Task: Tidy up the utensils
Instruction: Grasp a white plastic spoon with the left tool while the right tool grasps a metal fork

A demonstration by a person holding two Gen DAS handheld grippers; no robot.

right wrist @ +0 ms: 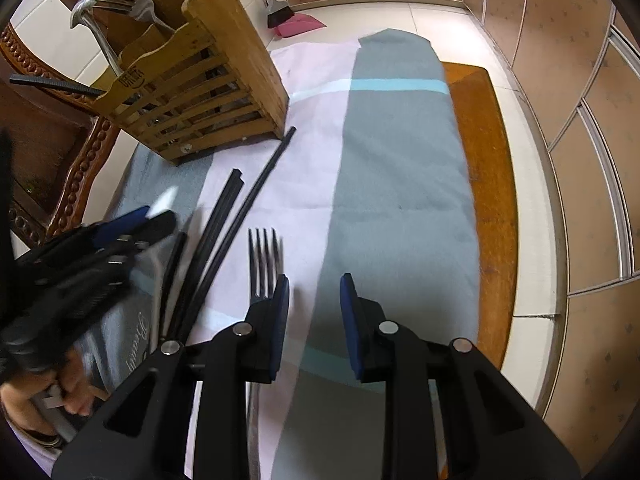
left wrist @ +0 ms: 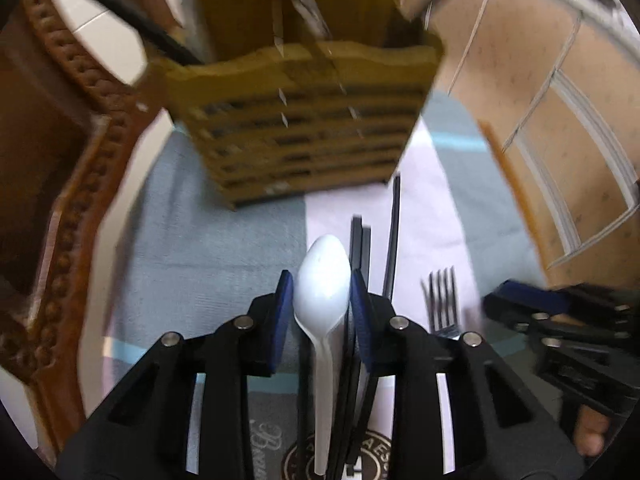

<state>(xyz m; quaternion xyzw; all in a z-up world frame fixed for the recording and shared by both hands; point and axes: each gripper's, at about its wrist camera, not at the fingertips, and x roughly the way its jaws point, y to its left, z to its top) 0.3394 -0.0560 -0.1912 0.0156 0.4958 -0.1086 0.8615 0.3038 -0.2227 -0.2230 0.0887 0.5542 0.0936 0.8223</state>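
A white plastic spoon [left wrist: 320,344] stands between the blue pads of my left gripper [left wrist: 320,280], bowl forward, and the pads press on its sides. Just ahead is the slatted wooden utensil caddy [left wrist: 304,120], blurred. In the right wrist view the caddy [right wrist: 192,92] holds a metal fork and spoon [right wrist: 120,0]. My right gripper [right wrist: 314,284] is open over the cloth with nothing between its fingers. A metal fork [right wrist: 264,256] lies just left of its left finger. Several black chopsticks [right wrist: 232,208] lie fanned on the cloth. The left gripper [right wrist: 156,216] shows blurred at the left.
A grey and pink cloth [right wrist: 400,184] covers the narrow board. A carved wooden frame [left wrist: 80,200] runs along the left. A broom and pink dustpan [right wrist: 296,20] sit on the floor beyond. Panelled cabinet doors [right wrist: 592,200] line the right. A hand [right wrist: 72,396] grips the left tool.
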